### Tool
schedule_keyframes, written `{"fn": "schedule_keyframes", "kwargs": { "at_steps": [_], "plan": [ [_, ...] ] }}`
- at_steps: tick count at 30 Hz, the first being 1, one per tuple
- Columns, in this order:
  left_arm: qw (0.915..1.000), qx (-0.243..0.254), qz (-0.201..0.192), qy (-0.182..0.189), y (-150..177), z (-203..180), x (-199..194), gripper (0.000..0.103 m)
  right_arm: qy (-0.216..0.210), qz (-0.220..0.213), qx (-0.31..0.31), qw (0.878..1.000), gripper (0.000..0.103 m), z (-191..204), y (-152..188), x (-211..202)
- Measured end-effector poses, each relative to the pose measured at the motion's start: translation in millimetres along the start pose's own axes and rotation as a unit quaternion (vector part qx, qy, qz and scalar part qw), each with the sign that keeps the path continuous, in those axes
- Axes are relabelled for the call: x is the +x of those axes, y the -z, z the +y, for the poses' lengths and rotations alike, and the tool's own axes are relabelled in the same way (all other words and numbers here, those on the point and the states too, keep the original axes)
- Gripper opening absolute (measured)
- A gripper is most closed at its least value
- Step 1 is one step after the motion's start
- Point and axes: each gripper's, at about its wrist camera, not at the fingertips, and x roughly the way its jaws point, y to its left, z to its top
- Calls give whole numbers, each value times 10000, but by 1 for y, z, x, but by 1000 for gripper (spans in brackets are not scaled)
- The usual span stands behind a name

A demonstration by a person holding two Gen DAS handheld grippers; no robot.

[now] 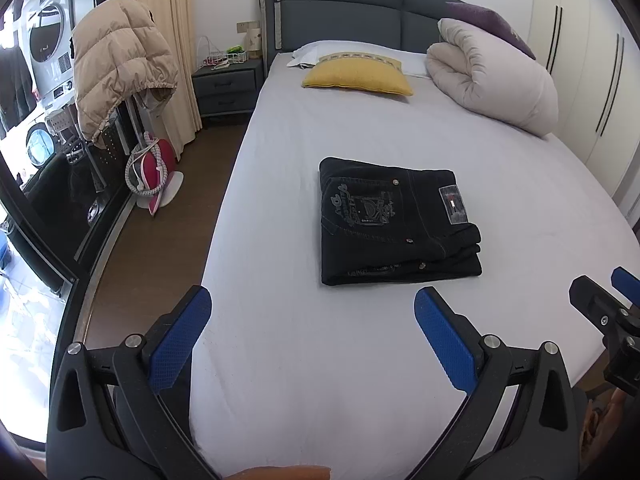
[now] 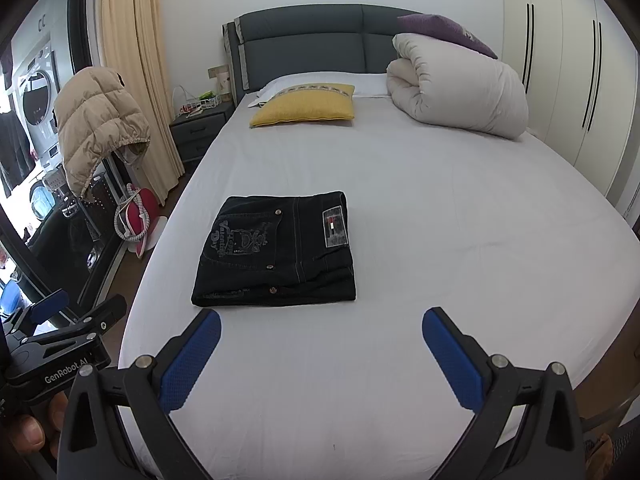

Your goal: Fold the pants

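Note:
Black jeans (image 1: 396, 220) lie folded into a compact rectangle on the white bed sheet (image 1: 360, 360), back pocket and label patch up. They also show in the right wrist view (image 2: 276, 252). My left gripper (image 1: 312, 300) is open and empty, held above the sheet just in front of the jeans. My right gripper (image 2: 320, 320) is open and empty, held in front of the jeans' right corner. The right gripper shows at the edge of the left wrist view (image 1: 608, 300); the left gripper shows in the right wrist view (image 2: 76, 312).
A yellow pillow (image 2: 306, 106) and a rolled white duvet (image 2: 460, 88) lie by the grey headboard (image 2: 320, 44). A nightstand (image 1: 226, 88), a beige jacket (image 1: 120, 64) on a stand and a pink item (image 1: 154, 172) stand left of the bed. Wardrobe doors (image 2: 568, 80) are on the right.

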Motion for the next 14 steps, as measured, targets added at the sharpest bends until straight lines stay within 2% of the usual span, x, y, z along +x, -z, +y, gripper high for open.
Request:
{"fn": "schedule_keyframes", "kwargs": {
  "at_steps": [14],
  "plan": [
    [9999,95,-46,26,1,-4,3,103,1,77,79,9999,103,-7,6,3]
  ]
}}
